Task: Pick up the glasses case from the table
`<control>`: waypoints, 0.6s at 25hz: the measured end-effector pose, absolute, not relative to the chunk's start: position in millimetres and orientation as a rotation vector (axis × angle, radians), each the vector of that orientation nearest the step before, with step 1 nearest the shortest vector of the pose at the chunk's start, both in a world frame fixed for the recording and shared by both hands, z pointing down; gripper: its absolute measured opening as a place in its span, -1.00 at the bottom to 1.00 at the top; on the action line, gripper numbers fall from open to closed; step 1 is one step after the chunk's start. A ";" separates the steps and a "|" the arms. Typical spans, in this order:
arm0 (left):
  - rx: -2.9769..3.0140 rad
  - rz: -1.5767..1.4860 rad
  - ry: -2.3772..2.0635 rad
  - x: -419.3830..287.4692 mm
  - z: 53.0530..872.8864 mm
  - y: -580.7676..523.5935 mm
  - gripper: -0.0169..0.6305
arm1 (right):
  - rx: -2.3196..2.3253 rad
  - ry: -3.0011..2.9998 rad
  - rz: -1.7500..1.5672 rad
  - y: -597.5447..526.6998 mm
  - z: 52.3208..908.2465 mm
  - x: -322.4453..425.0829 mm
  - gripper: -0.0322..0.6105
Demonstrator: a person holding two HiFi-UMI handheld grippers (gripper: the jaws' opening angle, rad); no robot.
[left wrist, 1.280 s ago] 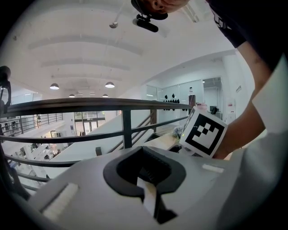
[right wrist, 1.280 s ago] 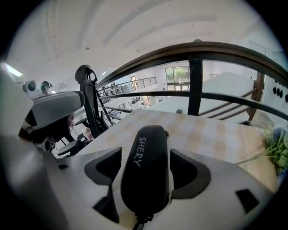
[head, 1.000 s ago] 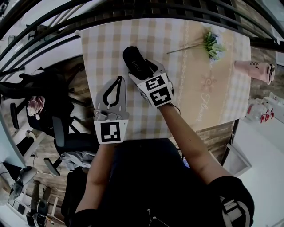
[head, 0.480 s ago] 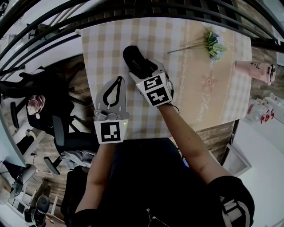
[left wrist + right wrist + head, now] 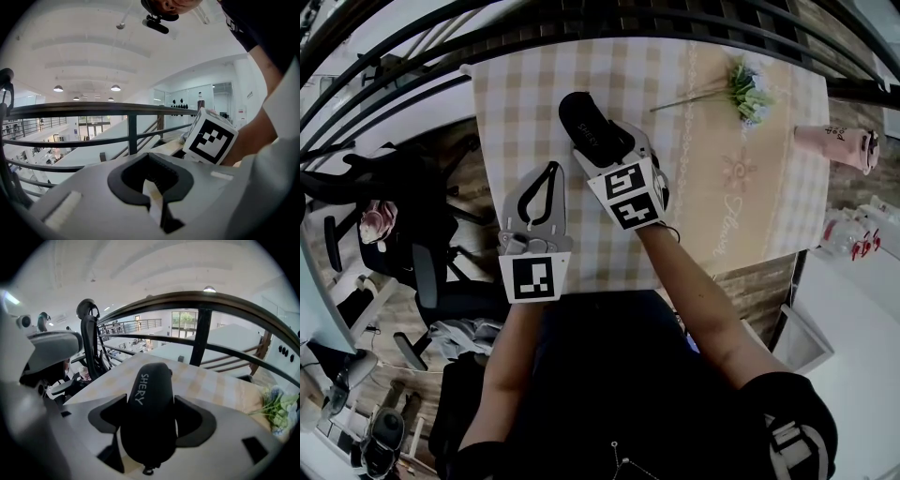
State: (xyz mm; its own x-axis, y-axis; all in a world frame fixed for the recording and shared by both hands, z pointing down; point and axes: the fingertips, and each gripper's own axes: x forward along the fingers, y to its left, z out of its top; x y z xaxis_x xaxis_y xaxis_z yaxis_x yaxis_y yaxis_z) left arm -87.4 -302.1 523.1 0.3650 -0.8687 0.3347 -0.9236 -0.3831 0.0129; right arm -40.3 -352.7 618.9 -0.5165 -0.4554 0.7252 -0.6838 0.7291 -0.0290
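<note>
The right claw [image 5: 606, 142] is pinching the black glasses case [image 5: 587, 127] across its middle. In the right gripper view the two jaws press on either side of the glasses case [image 5: 149, 423], and its rounded far end juts out past the right claw [image 5: 152, 401] over the checked counter [image 5: 525, 84]. No view shows whether the case rests on the cloth or hangs clear of it. Beyond the case's far end there is open cloth up to the counter's far edge, where a dark railing [image 5: 581, 23] runs close behind. To the right of this claw the cloth lies bare as far as a bunch of flowers [image 5: 748, 92], with a pink cup [image 5: 832, 145] further right at the counter's right edge. The left claw [image 5: 550, 171] sits just to the left of the right one, and the two do not touch. Its jaws are pressed together at the tips with nothing between them, as the left gripper view shows [image 5: 150, 159]. It lies near the counter's left edge, and an office chair [image 5: 403, 216] stands on the floor off to its left.
</note>
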 end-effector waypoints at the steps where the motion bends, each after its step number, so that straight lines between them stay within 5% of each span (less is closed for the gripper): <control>1: 2.426 0.408 -1.615 -87.0 522.2 -301.5 -0.91 | 0.863 -2.213 0.393 -353.1 614.6 -39.6 0.06; 15: 2.456 0.377 -1.658 -85.9 492.6 -291.2 -0.91 | 1.031 -2.348 0.308 -349.8 530.0 -28.6 0.06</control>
